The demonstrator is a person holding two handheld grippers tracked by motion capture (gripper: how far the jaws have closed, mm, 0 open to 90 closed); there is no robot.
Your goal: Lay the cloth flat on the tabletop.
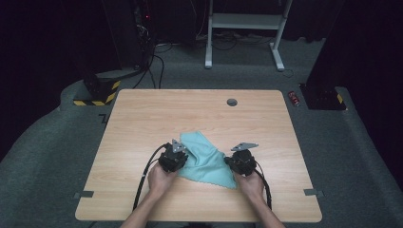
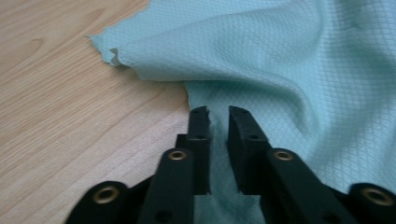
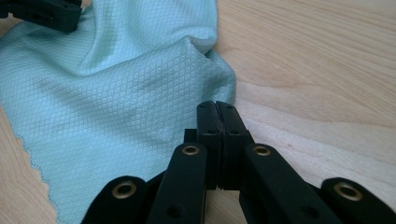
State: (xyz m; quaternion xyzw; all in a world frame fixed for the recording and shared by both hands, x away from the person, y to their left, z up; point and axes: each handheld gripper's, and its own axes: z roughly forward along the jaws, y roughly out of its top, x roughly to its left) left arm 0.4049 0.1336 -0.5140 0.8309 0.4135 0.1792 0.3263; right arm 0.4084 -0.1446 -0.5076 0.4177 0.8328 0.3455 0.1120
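At six o'clock the left gripper (image 1: 178, 159) stands slightly parted over the teal cloth's (image 1: 206, 161) edge; the right gripper (image 1: 236, 162) is closed, cloth edge possibly pinched. The cloth lies mid-table (image 1: 142, 114), between them

In the high view, the left gripper (image 1: 177, 156) and right gripper (image 1: 237, 160) cover the side edges of the teal cloth (image 1: 205, 159), so their jaw tips cannot be made out there. The cloth (image 2: 289, 70) runs past the top and right picture edges in the left gripper view. Whether fabric sits inside the right gripper (image 3: 217, 109) cannot be told. A small red object (image 1: 293, 98) on the floor beyond the table's (image 1: 142, 118) far right corner is too small to identify.
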